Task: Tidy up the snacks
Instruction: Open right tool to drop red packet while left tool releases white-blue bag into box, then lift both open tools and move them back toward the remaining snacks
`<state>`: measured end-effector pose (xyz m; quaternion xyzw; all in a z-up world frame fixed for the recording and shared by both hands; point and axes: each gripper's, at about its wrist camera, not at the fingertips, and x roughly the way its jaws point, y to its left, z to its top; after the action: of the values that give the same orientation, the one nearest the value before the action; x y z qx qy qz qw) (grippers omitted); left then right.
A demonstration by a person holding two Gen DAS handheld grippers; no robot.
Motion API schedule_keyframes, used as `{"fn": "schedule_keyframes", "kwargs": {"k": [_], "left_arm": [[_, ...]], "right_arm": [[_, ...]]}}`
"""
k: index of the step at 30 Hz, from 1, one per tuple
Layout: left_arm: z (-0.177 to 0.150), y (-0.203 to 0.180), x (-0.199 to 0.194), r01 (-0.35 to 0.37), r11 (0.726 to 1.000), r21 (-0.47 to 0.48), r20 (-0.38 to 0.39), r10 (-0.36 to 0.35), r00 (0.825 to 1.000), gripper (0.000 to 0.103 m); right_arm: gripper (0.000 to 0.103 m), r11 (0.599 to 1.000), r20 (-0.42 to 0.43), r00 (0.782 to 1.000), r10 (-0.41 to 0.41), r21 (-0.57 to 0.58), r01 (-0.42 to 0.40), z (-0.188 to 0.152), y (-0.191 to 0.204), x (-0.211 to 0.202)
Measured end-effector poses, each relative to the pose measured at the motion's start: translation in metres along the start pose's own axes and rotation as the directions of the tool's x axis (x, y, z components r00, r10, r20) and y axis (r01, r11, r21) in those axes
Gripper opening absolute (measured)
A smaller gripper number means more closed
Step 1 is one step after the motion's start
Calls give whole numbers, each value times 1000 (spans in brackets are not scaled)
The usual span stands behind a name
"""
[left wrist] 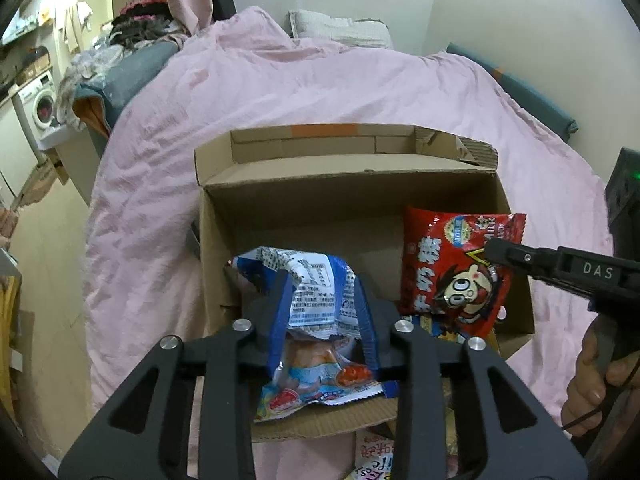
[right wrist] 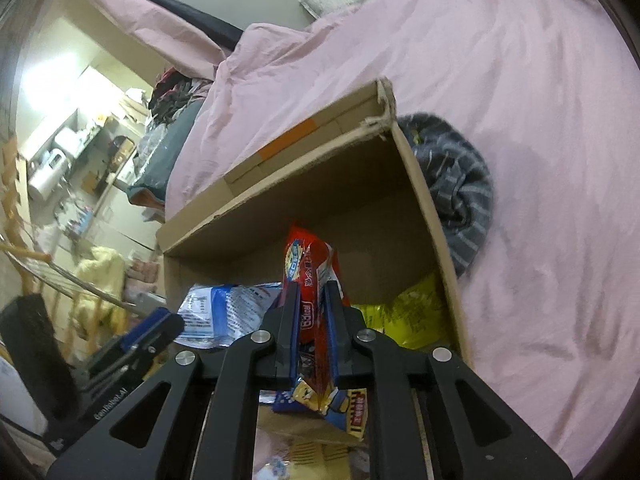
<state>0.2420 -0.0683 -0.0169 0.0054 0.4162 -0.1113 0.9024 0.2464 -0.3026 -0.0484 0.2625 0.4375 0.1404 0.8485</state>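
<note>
An open cardboard box (left wrist: 344,196) sits on a pink bed cover. My left gripper (left wrist: 324,292) is shut on a blue and white snack bag (left wrist: 316,292) and holds it over the box's near left side. My right gripper (right wrist: 312,300) is shut on a red snack bag (right wrist: 314,276) with a cartoon face and holds it over the box's (right wrist: 280,196) right side. The red bag (left wrist: 456,264) and the right gripper's finger (left wrist: 516,258) also show in the left wrist view. A yellow packet (right wrist: 412,312) lies inside the box at the right. The blue bag (right wrist: 224,312) shows left of the red one.
More snack packets (left wrist: 380,460) lie on the bed in front of the box. A grey striped cloth (right wrist: 456,188) is bundled against the box's right wall. A pillow (left wrist: 340,30) lies at the bed's head. A washing machine (left wrist: 40,104) and clutter stand left of the bed.
</note>
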Motion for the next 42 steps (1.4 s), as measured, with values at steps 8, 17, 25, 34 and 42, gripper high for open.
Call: {"fn": "schedule_keyframes", "kwargs": {"k": [8, 17, 25, 34, 42], "left_arm": [[2, 4, -6, 4, 1000, -23, 37, -3, 999, 70], [6, 12, -12, 8, 998, -59, 71, -4, 997, 83], [4, 14, -8, -11, 997, -72, 55, 15, 998, 83], [4, 16, -8, -16, 996, -85, 51, 20, 999, 83], [2, 15, -38, -25, 997, -75, 147, 36, 989, 83]], "right_arm": [[26, 997, 56, 997, -54, -51, 57, 2, 8, -10], [84, 996, 157, 986, -53, -67, 64, 6, 10, -29], [84, 995, 135, 989, -57, -69, 66, 5, 10, -23], [84, 996, 130, 990, -55, -68, 65, 4, 10, -23], [84, 995, 134, 990, -51, -81, 62, -2, 12, -31]]}}
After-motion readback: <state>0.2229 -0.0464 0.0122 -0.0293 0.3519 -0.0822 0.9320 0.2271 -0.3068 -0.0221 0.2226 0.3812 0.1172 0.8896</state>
